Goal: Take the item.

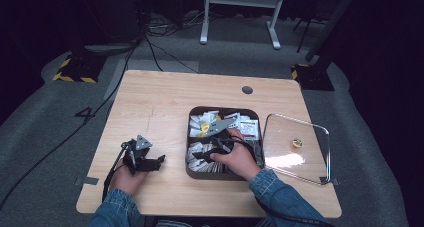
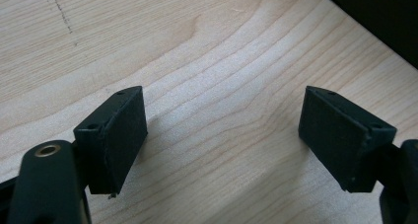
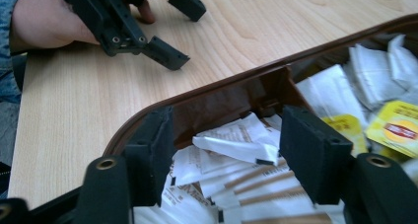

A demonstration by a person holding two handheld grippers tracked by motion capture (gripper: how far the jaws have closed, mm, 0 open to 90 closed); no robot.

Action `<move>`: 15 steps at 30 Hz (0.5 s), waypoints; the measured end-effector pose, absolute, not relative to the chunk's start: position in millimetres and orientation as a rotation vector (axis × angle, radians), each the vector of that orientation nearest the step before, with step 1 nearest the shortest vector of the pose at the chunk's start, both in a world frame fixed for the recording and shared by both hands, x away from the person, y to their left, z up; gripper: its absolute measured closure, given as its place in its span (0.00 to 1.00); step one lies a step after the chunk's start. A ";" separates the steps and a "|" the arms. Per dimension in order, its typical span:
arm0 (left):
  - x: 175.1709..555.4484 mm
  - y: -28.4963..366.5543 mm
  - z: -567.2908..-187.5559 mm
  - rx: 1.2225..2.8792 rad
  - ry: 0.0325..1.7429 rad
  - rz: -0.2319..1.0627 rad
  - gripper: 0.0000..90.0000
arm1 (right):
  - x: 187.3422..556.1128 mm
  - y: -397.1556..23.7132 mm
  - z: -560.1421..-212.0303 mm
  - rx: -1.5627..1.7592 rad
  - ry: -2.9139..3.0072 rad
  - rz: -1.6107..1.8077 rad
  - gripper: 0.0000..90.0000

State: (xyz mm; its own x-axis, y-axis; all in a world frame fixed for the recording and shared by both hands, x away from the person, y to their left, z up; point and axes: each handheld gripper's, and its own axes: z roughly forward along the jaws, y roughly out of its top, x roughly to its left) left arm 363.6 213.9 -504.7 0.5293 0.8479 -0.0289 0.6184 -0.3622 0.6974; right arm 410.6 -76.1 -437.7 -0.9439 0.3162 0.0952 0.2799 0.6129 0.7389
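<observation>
High view: a light wooden table (image 1: 165, 107) stands on grey carpet, a small dark round grommet (image 1: 247, 90) near its far edge; right of centre sits a brown tray (image 1: 189, 137) with rounded corners, divided into compartments and heaped with white paper sachets (image 1: 200, 167) and yellow-labelled tea bag packets (image 1: 205, 128); a clear lid (image 1: 295, 144) lies flat just beside the tray's right side, a small yellowish knob (image 1: 297, 142) at its middle; a person in denim sleeves (image 1: 280, 194) reaches in from the near edge. The right gripper (image 1: 200, 156) is held over the tray's near-left compartment; in the right gripper view (image 3: 224, 150) its jaws stand apart, gripping nothing, with white sachets (image 3: 236, 145) lying between and below them inside the tray's brown wall (image 3: 222, 100), and a yellow tea packet (image 3: 397, 128) farther right; whether the pads touch the sachets is hard to tell. The left gripper (image 1: 159, 162) rests on bare wood at the near left, well apart from the tray; in the left gripper view (image 2: 222, 145) its jaws are wide apart over the wood grain (image 2: 222, 61), empty; the right gripper view also catches the left hand (image 3: 44, 19) holding it against the tabletop.
</observation>
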 end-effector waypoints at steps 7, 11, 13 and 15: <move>363.6 213.9 -504.7 2.106 1.184 0.446 0.21 | 410.5 -63.8 -447.4 0.435 2.827 1.208 0.55; 363.6 213.9 -504.7 2.106 1.184 0.445 0.21 | 411.7 -61.1 -454.2 0.403 2.844 1.136 0.61; 363.6 213.9 -504.7 2.106 1.184 0.445 0.21 | 412.2 -60.8 -455.9 0.394 2.845 1.116 0.63; 363.6 213.8 -504.7 2.106 1.184 0.446 0.21 | 414.7 -61.0 -459.3 0.372 2.841 1.096 0.66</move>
State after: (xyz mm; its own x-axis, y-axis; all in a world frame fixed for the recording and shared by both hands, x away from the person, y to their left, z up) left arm 363.6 213.8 -504.7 0.5293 0.8479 -0.0290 0.6184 -0.3621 0.6974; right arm 414.7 -61.0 -459.3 -0.9680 0.2503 0.0182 0.1977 0.7158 0.6698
